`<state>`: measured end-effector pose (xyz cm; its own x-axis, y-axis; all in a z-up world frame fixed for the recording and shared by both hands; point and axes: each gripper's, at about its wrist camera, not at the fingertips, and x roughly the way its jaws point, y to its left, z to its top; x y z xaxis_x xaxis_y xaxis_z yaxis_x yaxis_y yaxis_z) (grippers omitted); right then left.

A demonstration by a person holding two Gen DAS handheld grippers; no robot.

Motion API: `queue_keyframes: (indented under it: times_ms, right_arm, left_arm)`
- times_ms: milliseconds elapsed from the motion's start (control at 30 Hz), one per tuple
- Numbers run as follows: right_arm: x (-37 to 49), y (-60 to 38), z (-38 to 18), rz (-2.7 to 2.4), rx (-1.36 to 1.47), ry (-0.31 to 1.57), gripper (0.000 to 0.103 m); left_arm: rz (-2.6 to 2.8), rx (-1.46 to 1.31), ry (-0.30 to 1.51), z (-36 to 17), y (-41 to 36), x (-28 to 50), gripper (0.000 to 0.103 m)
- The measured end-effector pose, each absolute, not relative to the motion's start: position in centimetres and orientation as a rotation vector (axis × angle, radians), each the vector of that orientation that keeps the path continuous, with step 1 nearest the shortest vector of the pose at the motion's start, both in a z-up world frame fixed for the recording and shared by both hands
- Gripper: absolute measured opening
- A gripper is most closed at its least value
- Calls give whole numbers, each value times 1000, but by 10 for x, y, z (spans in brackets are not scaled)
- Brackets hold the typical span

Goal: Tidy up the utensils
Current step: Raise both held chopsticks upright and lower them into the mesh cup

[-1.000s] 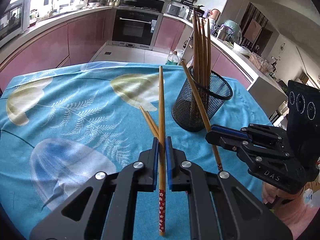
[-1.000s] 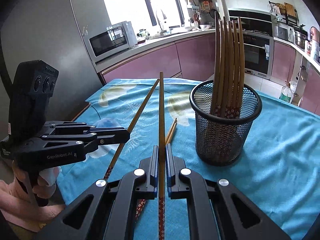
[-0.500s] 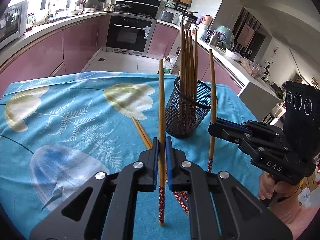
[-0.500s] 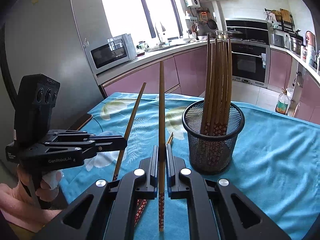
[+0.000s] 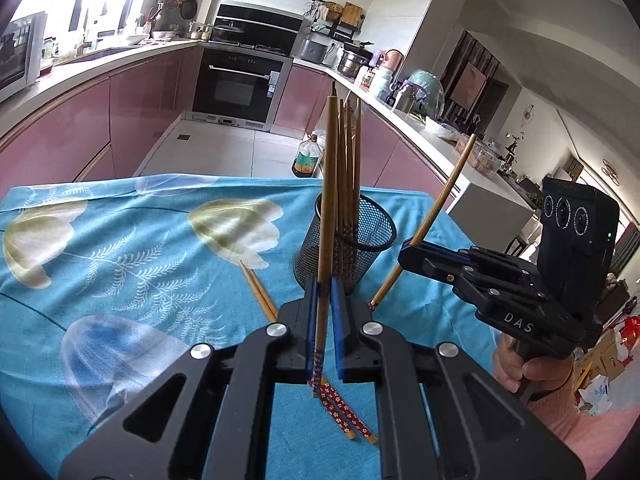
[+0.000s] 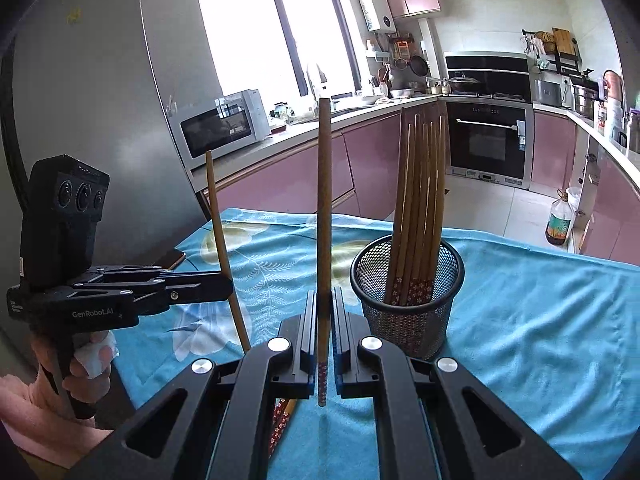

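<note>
Chopsticks are what I am tidying: I am gripping one chopstick in each claw, both lifted off the table and pointing up. My left claw [image 5: 324,292] is closed tight on a chopstick [image 5: 328,200] just above its red patterned end. My right claw [image 6: 325,308] is closed tight on another chopstick [image 6: 324,208] the same way.

The black mesh cup [image 6: 408,300] is standing on the blue flowered tablecloth [image 6: 540,320], just ahead of both claws, and is already holding a bunch of chopsticks [image 6: 420,200]. I judge that I am in the carrying step, between picking up and dropping in. Next, each stick's lower end needs to be brought over the cup's rim and let go.

Two loose chopsticks [image 5: 344,404] are lying on the cloth under my left claw, waiting to be collected. The standing bunch is crowding the cup's opening and could block a stick going in. My two claws are working close together and could bump.
</note>
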<state>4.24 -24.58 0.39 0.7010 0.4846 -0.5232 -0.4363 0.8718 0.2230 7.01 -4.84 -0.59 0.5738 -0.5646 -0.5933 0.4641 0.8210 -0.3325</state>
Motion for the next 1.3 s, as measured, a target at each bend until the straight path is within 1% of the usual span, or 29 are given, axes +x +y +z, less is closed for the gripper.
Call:
queue_keyframes:
  times_ms: [967, 1300]
  right_arm:
    - [47, -268, 60, 469, 47, 472, 6]
    - [51, -278, 79, 445, 36, 413, 6]
  left_arm:
    - [-671, -137, 607, 62, -66, 85, 7]
    - [-681, -155, 559, 89, -74, 101, 7]
